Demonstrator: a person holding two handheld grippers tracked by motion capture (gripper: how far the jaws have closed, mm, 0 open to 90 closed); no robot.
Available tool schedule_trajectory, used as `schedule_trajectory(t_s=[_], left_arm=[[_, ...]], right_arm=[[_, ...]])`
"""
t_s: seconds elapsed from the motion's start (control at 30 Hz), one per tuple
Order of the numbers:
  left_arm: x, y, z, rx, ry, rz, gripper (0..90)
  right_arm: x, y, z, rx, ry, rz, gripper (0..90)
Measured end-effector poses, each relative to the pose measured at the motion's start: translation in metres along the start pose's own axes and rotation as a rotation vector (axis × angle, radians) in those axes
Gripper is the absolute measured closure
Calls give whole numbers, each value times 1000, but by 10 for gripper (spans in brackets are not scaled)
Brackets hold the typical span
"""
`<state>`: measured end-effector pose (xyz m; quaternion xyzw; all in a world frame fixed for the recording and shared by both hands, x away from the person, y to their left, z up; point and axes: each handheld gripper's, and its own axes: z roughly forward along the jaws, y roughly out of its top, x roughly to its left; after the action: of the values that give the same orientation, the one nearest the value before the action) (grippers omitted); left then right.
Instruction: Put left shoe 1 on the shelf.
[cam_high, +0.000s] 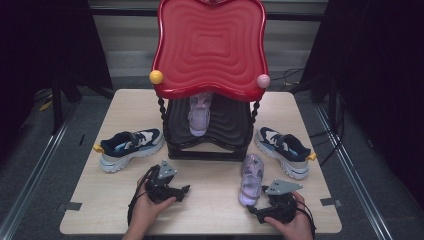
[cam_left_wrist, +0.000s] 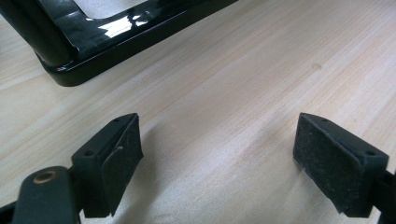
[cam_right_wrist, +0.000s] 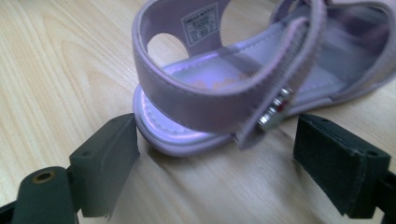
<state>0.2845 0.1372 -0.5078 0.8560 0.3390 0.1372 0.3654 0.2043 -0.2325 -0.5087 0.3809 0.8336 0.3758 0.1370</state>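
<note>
High view first, largest thing down: a two-tier shoe rack with a red top tray (cam_high: 210, 47) stands at twelve o'clock on the pale worktop (cam_high: 210, 210), and on its black lower shelf (cam_high: 220, 135) sits one lilac sandal (cam_high: 199, 116). A navy sneaker (cam_high: 129, 148) lies at nine o'clock of the rack, its mate (cam_high: 284, 151) at three o'clock. The second lilac sandal (cam_high: 250, 179) rests on the worktop at about five o'clock of the rack, its long axis running roughly twelve to six, heel toward the person. The right tongs (cam_high: 256, 209) sit just at six o'clock of that heel, so the right hand is plainly the nearer one; the left tongs (cam_high: 184, 190) wait well apart at nine o'clock of the sandal. In the right gripper view the right tongs stand apart, the sandal's heel strap (cam_right_wrist: 219, 100) just ahead and between the lines of the two pads, though they do not press on it. In the left gripper view the left tongs (cam_left_wrist: 217, 149) are apart over bare wood, the rack's black base (cam_left_wrist: 116, 35) beyond them.
</note>
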Motion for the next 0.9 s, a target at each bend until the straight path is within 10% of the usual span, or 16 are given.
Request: schedule_trajectory(t_s=[0.3,0.9], left_arm=[[0,0,0,-1,-1,2,146],[0,0,1,-1,-3,2,145]], right_arm=[[-12,-12,-15,-12,-28,51,153],[20,11,10,-48,-116,43,139]])
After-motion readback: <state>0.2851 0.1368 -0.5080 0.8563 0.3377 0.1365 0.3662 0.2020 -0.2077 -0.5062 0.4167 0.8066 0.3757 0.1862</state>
